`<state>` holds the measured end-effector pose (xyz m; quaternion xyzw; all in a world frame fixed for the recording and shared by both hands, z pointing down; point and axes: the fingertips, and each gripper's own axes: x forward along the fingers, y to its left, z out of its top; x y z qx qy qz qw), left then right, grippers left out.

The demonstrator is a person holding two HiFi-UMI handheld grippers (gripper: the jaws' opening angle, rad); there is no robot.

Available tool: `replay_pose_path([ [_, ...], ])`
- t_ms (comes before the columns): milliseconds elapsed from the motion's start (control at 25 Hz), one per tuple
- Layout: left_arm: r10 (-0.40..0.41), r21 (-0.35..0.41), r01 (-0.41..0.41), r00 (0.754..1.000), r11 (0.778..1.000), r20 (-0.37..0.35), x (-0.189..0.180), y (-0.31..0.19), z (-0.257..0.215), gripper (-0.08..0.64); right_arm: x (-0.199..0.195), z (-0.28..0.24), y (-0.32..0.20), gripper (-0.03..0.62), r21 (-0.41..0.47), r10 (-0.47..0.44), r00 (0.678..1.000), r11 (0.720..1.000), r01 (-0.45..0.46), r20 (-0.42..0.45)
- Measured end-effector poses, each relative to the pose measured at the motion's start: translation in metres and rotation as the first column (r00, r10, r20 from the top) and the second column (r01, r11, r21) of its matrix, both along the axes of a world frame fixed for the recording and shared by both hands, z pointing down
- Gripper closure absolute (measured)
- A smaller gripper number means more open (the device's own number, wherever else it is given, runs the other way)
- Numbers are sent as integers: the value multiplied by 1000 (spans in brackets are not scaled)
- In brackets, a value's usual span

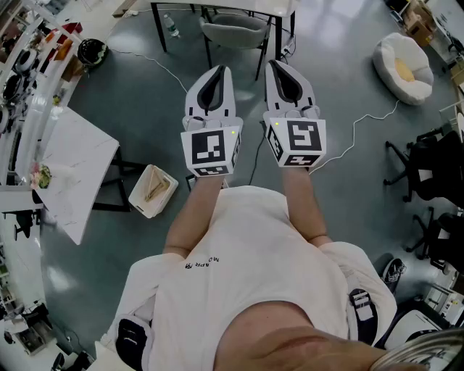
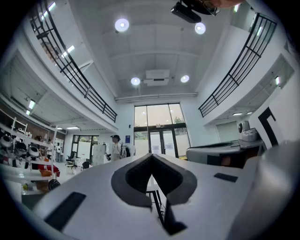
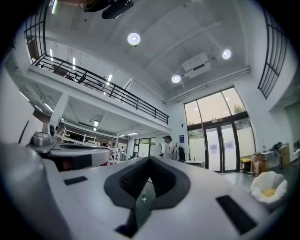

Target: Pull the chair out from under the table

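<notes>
The grey moulded chair with a curved backrest (image 1: 233, 30) is standing tucked in at the near edge of the white-topped, black-legged desk (image 1: 239, 6). Its seat is pushing under the top and its back is facing the person. It is lying straight ahead of both claws and well apart from them, with bare grey floor (image 1: 145, 109) in between.

The left claw (image 1: 217, 74) and the right claw (image 1: 278, 69) are being held side by side, pointing toward the chair. In both gripper views the dark pads are meeting at their tips with nothing between them, so each claw is closed and empty.

The backrest's long axis is running along the desk's near edge, crosswise to the way the claws are pointing. The left claw is lining up with the left half of the backrest and the right claw with its right end, so neither looks clearly nearer. The coming move is probably calling for carrying both forward to the top rail, opening them there, and then drawing back away from the desk.
</notes>
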<state>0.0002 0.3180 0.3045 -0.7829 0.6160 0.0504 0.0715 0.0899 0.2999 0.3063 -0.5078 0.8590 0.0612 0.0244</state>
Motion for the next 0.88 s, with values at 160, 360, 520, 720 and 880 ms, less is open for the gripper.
replay_pose_path([
  [160, -5, -9, 5, 1000, 1000, -1, 13, -5, 4, 557, 13, 6, -5, 580, -14, -5, 1000, 1000, 5, 7],
  [360, -29, -24, 29, 1000, 999, 6, 40, -11, 10, 557, 40, 11, -12, 580, -17, -33, 999, 999, 34, 10],
  [520, -53, -25, 54, 998, 998, 16, 61, -16, 14, 557, 60, 19, -18, 578, -27, -61, 998, 998, 61, 11],
  [720, -81, -44, 82, 996, 996, 31, 68, -30, 28, 557, 68, 32, -39, 578, -54, -72, 997, 996, 73, 21],
  [880, -98, -57, 99, 995, 993, 22, 51, -60, 40, 557, 60, 42, -70, 578, -68, -69, 997, 995, 71, 19],
])
